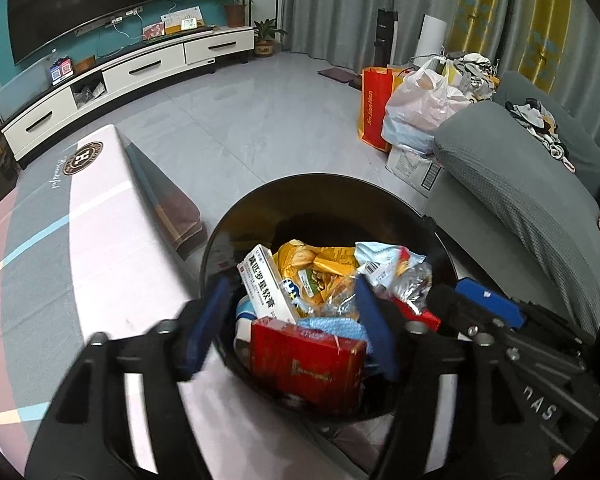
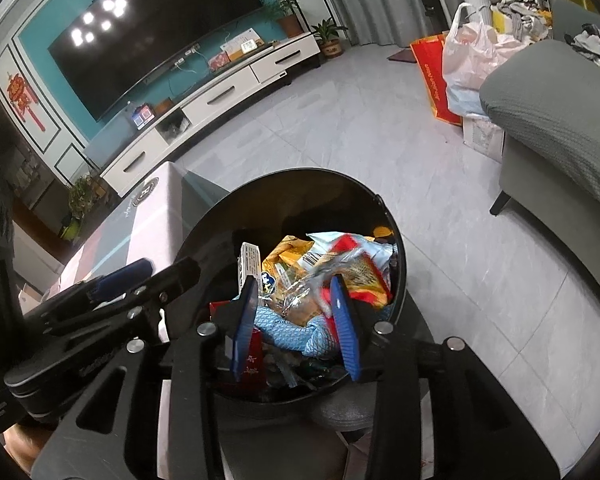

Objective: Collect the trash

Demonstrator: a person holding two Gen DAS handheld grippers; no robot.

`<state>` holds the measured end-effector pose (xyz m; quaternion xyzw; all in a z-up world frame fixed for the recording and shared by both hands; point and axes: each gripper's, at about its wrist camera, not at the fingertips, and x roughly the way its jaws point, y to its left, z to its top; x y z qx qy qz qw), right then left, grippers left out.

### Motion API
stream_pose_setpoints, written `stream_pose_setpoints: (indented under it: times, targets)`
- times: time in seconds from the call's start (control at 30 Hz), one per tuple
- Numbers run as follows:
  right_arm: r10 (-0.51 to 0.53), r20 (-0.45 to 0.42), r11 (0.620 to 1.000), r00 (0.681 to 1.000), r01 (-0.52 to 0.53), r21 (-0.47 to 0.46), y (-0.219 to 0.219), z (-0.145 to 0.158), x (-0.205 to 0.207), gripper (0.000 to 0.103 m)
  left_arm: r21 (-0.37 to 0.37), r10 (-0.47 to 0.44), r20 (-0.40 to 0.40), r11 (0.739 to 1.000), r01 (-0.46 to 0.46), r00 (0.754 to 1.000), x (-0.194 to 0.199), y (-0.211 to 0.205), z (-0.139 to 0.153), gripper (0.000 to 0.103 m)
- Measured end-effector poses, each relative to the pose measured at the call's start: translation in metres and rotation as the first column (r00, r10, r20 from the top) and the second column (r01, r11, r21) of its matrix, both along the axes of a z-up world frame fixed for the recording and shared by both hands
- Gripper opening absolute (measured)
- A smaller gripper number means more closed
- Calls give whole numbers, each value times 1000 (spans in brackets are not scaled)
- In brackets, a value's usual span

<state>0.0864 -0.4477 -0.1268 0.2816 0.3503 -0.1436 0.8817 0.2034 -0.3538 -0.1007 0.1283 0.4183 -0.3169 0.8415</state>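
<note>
A wide dark television (image 2: 160, 36) hangs on a teal wall (image 2: 44, 40) above a long white TV cabinet (image 1: 140, 68) with black drawer handles. Pale grey floor tiles (image 1: 260, 120) run to grey curtains (image 1: 332, 4) — potted plants (image 1: 236, 4) stand near them. A grey sofa (image 2: 556, 120) stands on the right, shopping bags (image 1: 412, 104) heaped beside its arm.

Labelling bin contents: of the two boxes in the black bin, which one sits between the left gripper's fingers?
The red box, lying at the bin's near edge. The white box with red print stands tilted farther in, behind it.
</note>
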Motion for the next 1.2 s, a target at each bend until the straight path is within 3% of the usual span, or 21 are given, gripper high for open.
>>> stream_pose_setpoints:
  times: [0.17, 0.33, 0.4, 0.53, 0.63, 0.8, 0.93, 1.07, 1.2]
  targets:
    - [-6, -17, 999, 1000, 6, -36, 8, 14, -12, 54, 10, 12, 31, 1000, -12, 999, -16, 19, 9, 81]
    - [-5, -28, 998, 1000, 3, -69, 22, 31, -29, 82, -10, 50, 36, 999, -49, 998, -32, 52, 24, 94]
    - [-2, -41, 996, 999, -1, -85, 28, 35, -34, 88, -4, 66, 41, 998, -66, 997, -38, 64, 31, 100]
    - [8, -75, 993, 997, -17, -119, 45, 44, -44, 99, 26, 112, 70, 993, -114, 991, -52, 90, 49, 100]
    - [34, -78, 990, 996, -44, -134, 56, 53, -51, 100, 15, 122, 72, 992, -124, 990, -65, 110, 63, 100]
    - [35, -29, 996, 999, -38, -83, 66, 82, -78, 100, 10, 178, 120, 983, -181, 977, -88, 145, 92, 100]
    - [-19, -36, 994, 999, 15, -111, 83, 108, -99, 100, 35, 230, 93, 972, -234, 969, -105, 167, 116, 100]
    - [34, -47, 988, 998, -41, -147, 101, 135, -109, 100, -5, 235, 99, 972, -236, 967, -122, 181, 138, 100]
    - [24, -66, 978, 998, -37, -207, 113, 160, -116, 100, 6, 259, 96, 965, -261, 961, -130, 191, 157, 100]
